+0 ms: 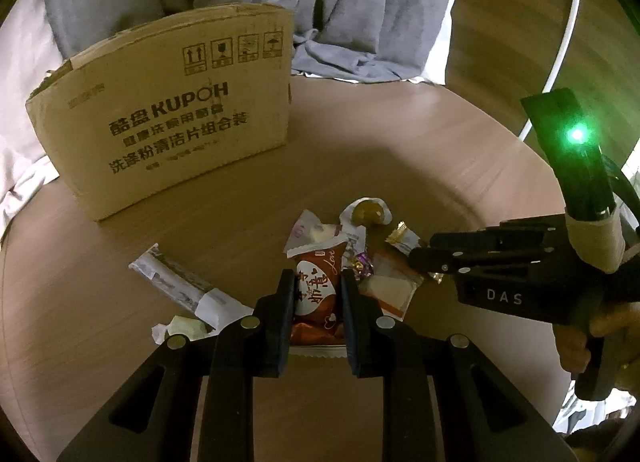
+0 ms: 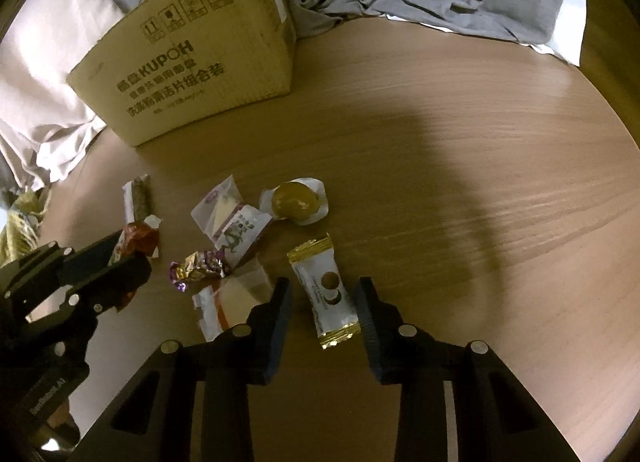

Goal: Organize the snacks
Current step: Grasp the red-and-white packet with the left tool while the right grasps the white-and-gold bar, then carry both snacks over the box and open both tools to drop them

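The round wooden table (image 2: pixel 460 122) lies bare from twelve through five o'clock of the snack pile, out to its curved edge. The cardboard box (image 1: pixel 168 114) stands at ten o'clock of the pile, against the table's far edge, with grey cloth (image 1: pixel 360 2) bunched behind it. The left gripper (image 1: pixel 316 294) is clenched on a red-brown snack packet (image 1: pixel 320 286). The right gripper (image 2: pixel 324 302) straddles a white and gold packet (image 2: pixel 328 286) lying on the table; its pads do not yet press it. Crowding at nine to eleven o'clock of that packet lie a purple foil candy (image 2: pixel 198 264), clear cracker packets (image 2: pixel 218 206) and a jelly cup (image 2: pixel 296 202). A long wrapped bar (image 1: pixel 172 282) lies apart toward the box.
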Demonstrator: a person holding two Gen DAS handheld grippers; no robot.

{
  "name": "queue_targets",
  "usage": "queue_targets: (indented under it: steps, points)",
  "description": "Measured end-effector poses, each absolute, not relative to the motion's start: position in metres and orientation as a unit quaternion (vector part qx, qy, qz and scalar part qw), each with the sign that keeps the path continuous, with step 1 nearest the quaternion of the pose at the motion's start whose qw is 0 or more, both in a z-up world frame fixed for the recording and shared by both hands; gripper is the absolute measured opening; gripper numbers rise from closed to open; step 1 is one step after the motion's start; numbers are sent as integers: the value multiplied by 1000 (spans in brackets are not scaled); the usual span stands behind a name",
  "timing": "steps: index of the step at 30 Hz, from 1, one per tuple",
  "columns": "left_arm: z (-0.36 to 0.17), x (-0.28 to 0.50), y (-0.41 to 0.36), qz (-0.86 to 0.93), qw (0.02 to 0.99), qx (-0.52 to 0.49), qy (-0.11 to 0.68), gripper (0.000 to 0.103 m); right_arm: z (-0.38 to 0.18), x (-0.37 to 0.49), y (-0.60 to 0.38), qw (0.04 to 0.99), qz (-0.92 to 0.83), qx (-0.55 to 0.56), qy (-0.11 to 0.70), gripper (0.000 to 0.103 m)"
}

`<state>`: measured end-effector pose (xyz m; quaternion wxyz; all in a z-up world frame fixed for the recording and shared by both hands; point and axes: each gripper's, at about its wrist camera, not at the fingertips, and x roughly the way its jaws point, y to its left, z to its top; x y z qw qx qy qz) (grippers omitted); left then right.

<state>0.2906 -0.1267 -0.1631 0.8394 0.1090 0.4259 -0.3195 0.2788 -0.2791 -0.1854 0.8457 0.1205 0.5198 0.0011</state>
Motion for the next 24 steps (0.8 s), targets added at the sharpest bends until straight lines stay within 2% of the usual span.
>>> queue_targets:
  steps: [6, 16, 24]
  points:
    - [-160, 289, -125, -317, 842, 105, 424, 22, -185, 281, -277, 847, 8, 112, 520, 20]
    - [-136, 289, -113, -310, 860, 85, 396, 22, -148, 268, -267, 876, 12, 112, 469, 20]
    - [-86, 295, -99, -301, 888, 71, 339, 22, -95, 270, -252, 909, 32, 112, 400, 20]
